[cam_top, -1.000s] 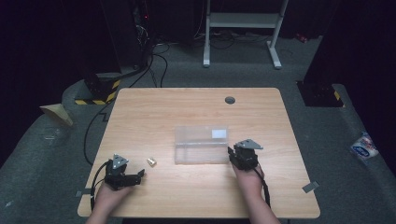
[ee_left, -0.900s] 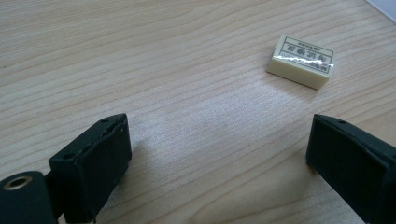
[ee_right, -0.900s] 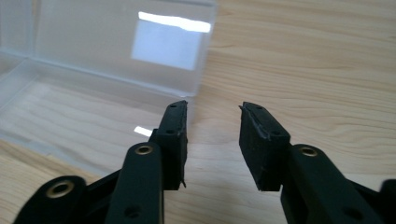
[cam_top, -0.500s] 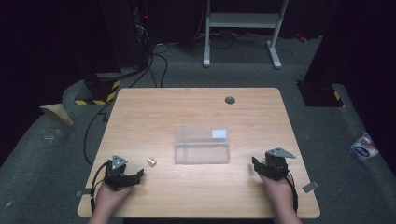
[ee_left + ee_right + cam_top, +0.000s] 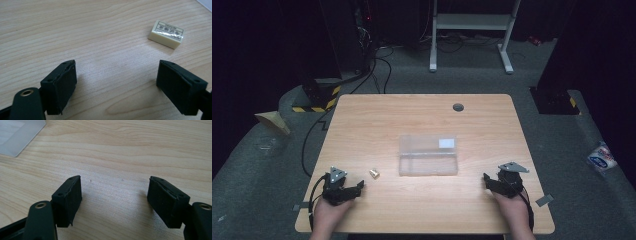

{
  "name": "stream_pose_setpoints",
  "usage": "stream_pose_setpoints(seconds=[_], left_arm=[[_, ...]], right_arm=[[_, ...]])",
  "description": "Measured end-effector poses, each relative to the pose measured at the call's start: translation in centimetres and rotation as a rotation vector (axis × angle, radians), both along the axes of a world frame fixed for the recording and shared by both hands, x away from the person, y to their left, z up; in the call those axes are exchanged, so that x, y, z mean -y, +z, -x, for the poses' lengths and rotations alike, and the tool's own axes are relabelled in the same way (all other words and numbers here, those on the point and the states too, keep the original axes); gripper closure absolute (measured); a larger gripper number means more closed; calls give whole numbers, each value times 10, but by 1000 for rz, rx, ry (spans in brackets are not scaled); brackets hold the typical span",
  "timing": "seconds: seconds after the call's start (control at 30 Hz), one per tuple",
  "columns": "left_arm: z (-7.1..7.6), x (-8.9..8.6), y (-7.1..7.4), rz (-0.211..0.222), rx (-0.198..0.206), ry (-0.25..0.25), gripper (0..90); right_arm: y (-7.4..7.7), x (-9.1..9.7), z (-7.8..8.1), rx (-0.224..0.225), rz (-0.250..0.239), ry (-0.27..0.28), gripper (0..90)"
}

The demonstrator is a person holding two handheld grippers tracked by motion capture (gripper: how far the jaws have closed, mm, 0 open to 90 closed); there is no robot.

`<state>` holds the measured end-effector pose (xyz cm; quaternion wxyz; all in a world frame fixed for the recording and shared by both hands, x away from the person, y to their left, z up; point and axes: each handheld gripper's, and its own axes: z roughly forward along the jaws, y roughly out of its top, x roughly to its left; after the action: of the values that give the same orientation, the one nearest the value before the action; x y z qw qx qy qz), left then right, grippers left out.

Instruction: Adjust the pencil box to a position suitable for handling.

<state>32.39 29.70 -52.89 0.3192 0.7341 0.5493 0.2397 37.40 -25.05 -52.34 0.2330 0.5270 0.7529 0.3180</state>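
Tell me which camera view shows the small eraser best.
The left gripper view: the eraser lies large and sharp on the table, with its printed wrapper readable as print, ahead of the open left hand-held gripper. The high view gives it as a tiny pale speck left of the clear box.

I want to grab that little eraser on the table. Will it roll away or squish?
The eraser is a flat block lying on its broad face, so it probably won't roll or tip. It looks small, likely light, so a nudge may slide it across the smooth table. Its shiny wrapper might be slightly slippery.
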Motion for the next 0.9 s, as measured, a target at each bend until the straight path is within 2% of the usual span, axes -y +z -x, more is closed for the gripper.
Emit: stream_pose_setpoints(seconds=[0.13,0.23,0.47,0.57,0.77,0.9], left_arm=[[0,-1,3,-7,-26,14,170],[2,-3,4,8,-30,23,192],[6,-5,14,48,20,19,202],[6,-3,17,74,30,2,214],[7,14,20,60,48,-65,255],[7,25,24,59,52,-74,327]], right_arm=[[0,0,0,-2,-2,-8,268],[0,-1,-1,0,0,-8,270],[0,-2,-1,3,2,-14,281],[0,-2,-1,3,3,-18,284],[0,-3,0,5,2,-23,285],[0,-3,0,3,1,-22,286]])
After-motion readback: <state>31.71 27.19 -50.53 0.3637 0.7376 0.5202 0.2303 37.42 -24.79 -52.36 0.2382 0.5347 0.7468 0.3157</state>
